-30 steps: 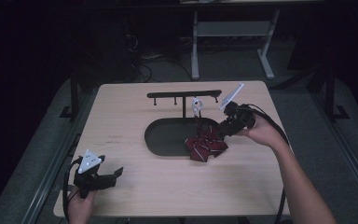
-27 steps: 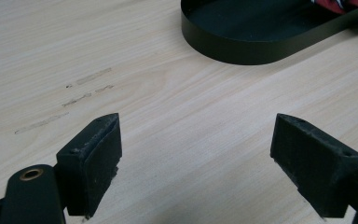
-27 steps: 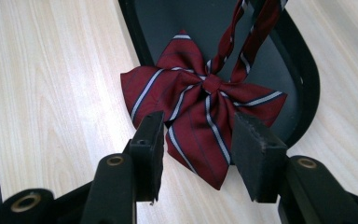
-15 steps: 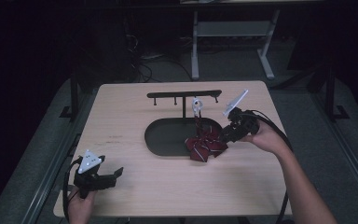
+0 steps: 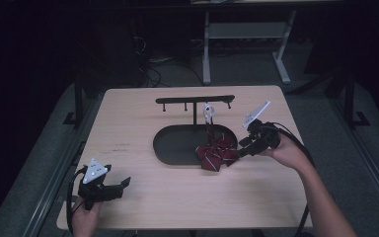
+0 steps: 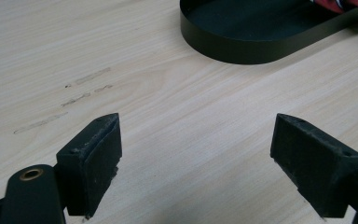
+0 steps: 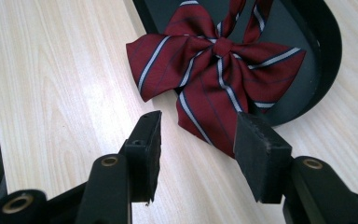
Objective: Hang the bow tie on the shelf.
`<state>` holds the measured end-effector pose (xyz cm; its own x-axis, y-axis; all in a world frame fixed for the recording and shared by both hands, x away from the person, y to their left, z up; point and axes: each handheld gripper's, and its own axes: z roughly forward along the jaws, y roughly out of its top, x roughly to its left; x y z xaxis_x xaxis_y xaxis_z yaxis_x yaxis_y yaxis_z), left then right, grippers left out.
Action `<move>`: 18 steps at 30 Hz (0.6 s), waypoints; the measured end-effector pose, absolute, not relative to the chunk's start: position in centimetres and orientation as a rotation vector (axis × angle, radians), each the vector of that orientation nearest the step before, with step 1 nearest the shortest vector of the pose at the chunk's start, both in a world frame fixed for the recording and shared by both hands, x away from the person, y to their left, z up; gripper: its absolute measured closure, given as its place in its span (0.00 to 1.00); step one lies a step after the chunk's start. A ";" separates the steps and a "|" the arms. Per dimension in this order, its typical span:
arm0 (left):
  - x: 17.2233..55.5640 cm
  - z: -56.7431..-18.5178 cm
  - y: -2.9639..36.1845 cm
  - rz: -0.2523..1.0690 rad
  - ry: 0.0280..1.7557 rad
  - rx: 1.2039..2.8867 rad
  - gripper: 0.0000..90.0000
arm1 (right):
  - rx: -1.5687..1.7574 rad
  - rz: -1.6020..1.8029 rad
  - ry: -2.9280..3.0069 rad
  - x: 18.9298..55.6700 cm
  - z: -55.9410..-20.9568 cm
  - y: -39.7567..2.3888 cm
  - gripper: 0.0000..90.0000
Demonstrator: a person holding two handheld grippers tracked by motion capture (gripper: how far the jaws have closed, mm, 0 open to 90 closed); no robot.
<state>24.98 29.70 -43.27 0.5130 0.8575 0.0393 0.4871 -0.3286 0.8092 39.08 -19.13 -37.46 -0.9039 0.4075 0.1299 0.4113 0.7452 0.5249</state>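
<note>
A dark red bow (image 5: 216, 153) with pale stripes lies half in the black oval tray (image 5: 172, 148) and half on the table. Its strap runs up to a white ring (image 5: 208, 112) on the stand's hook bar (image 5: 195, 99). My right gripper (image 5: 239, 148) sits just right of the bow and is open. Its jaws have just been opening. In the right gripper view the bow (image 7: 214, 79) has one lobe tip lying between the jaws of the right gripper (image 7: 198, 140), and the pads do not press on it. At the table's front left, my left gripper (image 5: 121, 183) rests open over bare wood.
The left gripper view shows the left gripper (image 6: 196, 158) above light wood, with the tray wall (image 6: 242, 46) farther ahead. A white-legged frame (image 5: 207, 54) stands on the floor beyond the table. Dark floor surrounds the tabletop.
My right gripper has drifted right and toward the front, a little away from the bow. The bow, the stand and my left gripper have stayed where they were.
</note>
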 end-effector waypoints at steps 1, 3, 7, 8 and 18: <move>25.0 -43.3 29.7 0.609 1.099 1.983 0.18 | -0.685 -0.889 -2.930 39.0 -37.6 -19.2 0.56; 25.0 -43.3 29.7 0.609 1.101 1.983 0.18 | -0.689 -0.885 -2.928 38.8 -37.7 -19.4 0.56; 25.0 -43.3 29.7 0.608 1.098 1.982 0.18 | -0.694 -0.891 -2.922 38.4 -38.0 -19.7 0.56; 25.0 -43.3 29.7 0.608 1.098 1.982 0.18 | -0.697 -0.898 -2.922 38.2 -38.1 -19.9 0.56; 24.9 -43.2 29.7 0.605 1.097 1.986 0.18 | -0.716 -0.895 -2.920 36.9 -38.8 -20.7 0.55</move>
<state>24.91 29.71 -43.23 0.5157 0.8559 0.0374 0.4888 -0.3298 0.8076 36.87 -20.73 -38.81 -0.8957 0.4239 0.1343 0.4263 0.7328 0.5304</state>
